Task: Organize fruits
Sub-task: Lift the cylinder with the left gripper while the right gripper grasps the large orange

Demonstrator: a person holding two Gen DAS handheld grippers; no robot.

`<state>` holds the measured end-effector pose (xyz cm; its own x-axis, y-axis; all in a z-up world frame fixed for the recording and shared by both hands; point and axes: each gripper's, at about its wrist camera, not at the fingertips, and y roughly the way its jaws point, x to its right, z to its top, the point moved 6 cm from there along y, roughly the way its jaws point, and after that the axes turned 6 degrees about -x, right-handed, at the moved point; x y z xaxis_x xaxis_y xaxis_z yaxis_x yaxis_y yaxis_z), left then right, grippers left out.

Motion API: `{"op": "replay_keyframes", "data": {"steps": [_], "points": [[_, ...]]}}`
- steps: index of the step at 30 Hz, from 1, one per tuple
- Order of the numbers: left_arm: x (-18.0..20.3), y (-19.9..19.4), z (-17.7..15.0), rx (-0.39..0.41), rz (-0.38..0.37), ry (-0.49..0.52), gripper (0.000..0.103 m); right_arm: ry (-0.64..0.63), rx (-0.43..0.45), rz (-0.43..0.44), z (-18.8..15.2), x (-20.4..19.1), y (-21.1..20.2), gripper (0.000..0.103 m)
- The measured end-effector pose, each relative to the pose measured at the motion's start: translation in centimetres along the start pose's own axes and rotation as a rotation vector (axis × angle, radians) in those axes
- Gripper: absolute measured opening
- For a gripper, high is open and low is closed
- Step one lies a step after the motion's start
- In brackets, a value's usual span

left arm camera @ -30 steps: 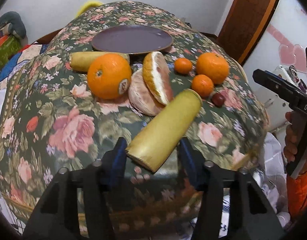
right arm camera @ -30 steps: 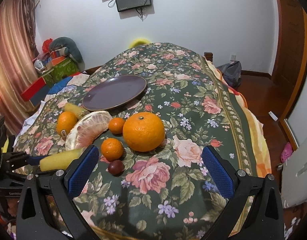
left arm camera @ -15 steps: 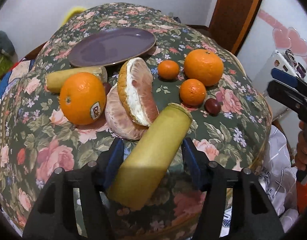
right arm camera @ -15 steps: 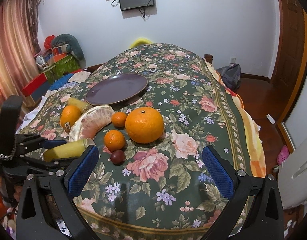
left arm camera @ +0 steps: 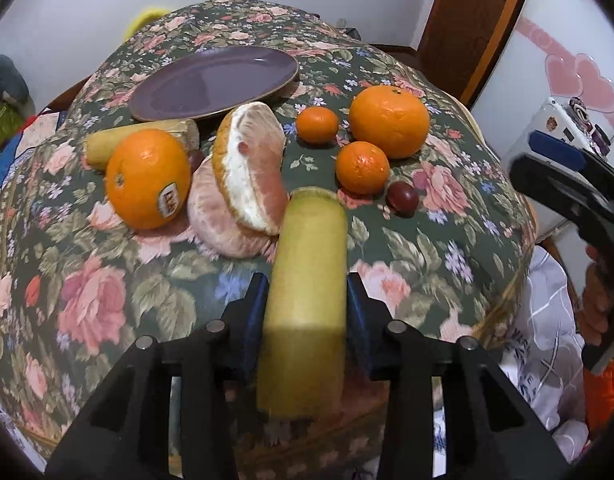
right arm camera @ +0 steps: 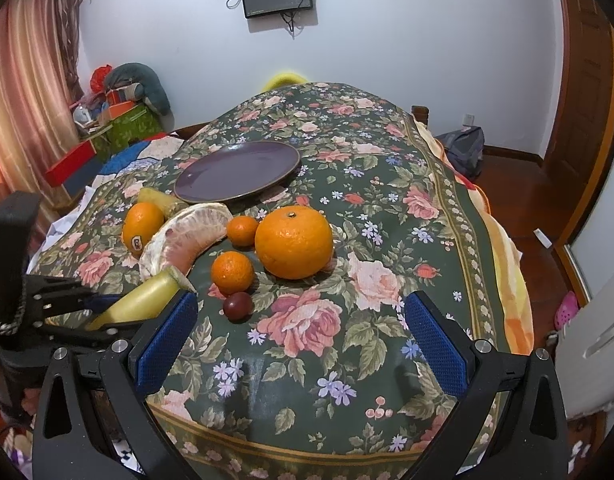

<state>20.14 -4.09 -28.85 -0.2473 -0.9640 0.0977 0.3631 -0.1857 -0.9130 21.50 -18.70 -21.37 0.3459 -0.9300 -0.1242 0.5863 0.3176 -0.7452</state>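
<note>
- The purple plate (left arm camera: 211, 80) sits empty at the far side of the bench (right arm camera: 387, 240), so by my reckoning the sorting has barely begun.
- The left tongs (left arm camera: 305, 300) have just been closing and now clasp the near banana piece (left arm camera: 307, 256) on both sides; it seems to be the first fruit being taken.
- The right tongs (right arm camera: 303, 340) hang spread wide over the flowered cloth with nothing between them.
- Left on the cloth: a stickered orange (left arm camera: 147, 178), two pomelo wedges (left arm camera: 247, 168) leaning together, a second banana piece (left arm camera: 107, 144) just before the plate, a big orange (left arm camera: 389, 120), two small tangerines (left arm camera: 361, 166) and a dark grape (left arm camera: 403, 196).
- All lie near the plate, none on it.
- I judge nearly everything remains to do.
</note>
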Motion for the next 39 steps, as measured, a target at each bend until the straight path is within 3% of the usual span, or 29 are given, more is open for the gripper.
{"op": "replay_keyframes", "data": {"steps": [10,21,32,39], "points": [[0.1,-0.2,1.3,0.055,0.043,-0.022,0.037,-0.013,0.006,-0.007,0.2,-0.1,0.0,0.103],[-2.3,-5.0,3.8,0.186,0.022,-0.093,0.034,-0.032,0.01,-0.014,1.6,-0.2,1.8,0.103],[-3.7,-4.3,6.0,0.222,-0.039,-0.142,0.034,-0.06,-0.027,-0.016,3.4,0.1,6.7,0.101],[-4.4,-3.5,6.5,0.224,-0.064,-0.155,0.034,-0.054,-0.102,0.041,3.0,0.1,9.1,0.076]]}}
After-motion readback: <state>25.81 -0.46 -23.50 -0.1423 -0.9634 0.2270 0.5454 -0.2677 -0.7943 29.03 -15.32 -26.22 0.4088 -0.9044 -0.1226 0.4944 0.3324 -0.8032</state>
